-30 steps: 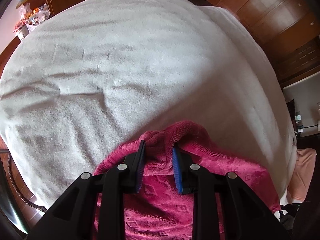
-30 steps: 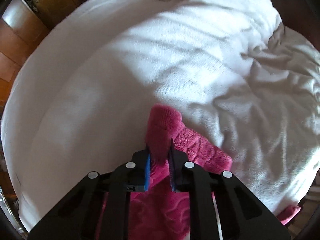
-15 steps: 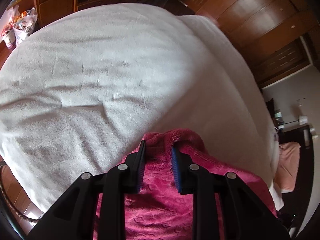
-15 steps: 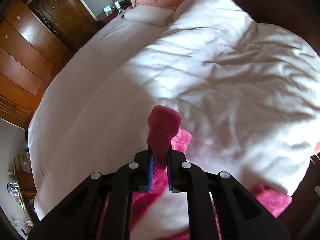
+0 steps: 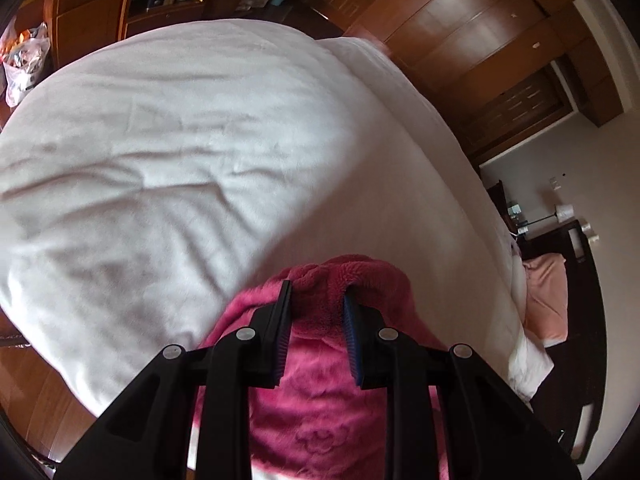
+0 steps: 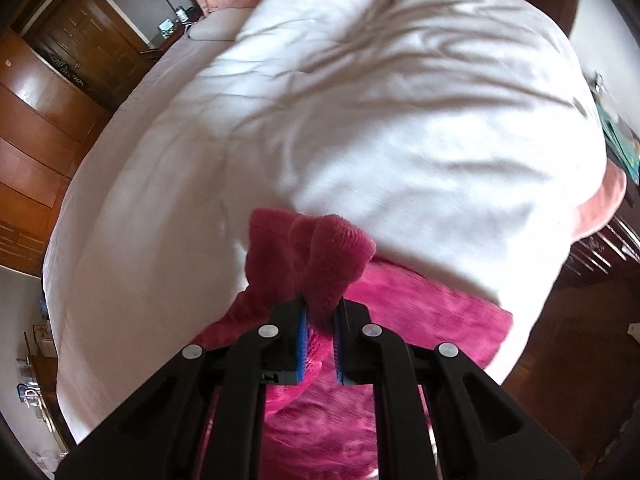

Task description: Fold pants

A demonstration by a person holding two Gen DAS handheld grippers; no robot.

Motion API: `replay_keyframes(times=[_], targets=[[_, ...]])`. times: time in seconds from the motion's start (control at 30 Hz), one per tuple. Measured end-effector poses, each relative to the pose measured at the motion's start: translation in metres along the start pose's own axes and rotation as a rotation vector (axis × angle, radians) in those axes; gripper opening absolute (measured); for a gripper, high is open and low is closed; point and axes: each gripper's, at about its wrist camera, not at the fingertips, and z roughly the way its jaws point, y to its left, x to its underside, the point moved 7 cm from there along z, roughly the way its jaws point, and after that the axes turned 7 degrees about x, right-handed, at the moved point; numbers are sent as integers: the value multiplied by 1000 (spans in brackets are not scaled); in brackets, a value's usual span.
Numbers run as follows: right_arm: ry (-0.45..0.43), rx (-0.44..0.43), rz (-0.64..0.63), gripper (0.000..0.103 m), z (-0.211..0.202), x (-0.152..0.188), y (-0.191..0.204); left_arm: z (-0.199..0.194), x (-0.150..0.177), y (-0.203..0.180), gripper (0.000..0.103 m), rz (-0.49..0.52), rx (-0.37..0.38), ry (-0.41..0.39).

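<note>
Pink fleece pants hang bunched between and below both tongs, left tongs pinching a thick fold, right tongs pressed tight on a bunched edge sticking up past the tips, white bed ahead of and under them.

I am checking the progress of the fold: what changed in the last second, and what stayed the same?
Both tools lifted, carrying the pink pants up off the white bed cover; more room shows now. The right tool stays clamped on a bunched edge; the left tool still holds fabric.
</note>
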Motion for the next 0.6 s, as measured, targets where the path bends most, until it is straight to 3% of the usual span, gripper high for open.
replay_keyframes(times=[0.2, 0.23, 0.37, 0.5, 0.6], targets=[[-4, -2, -2, 9, -6, 18, -52, -32, 51, 24, 23, 3, -60, 20], [-6, -3, -4, 9, -6, 19, -60, -36, 57, 28, 18, -1, -75, 22], [0, 16, -20, 9, -4, 27, -94, -51, 71, 49, 18, -30, -126, 0], [34, 49, -67, 9, 14, 47, -111, -58, 96, 69, 18, -91, -184, 4], [49, 58, -101, 9, 29, 59, -114, -54, 121, 71, 19, -119, -182, 14]])
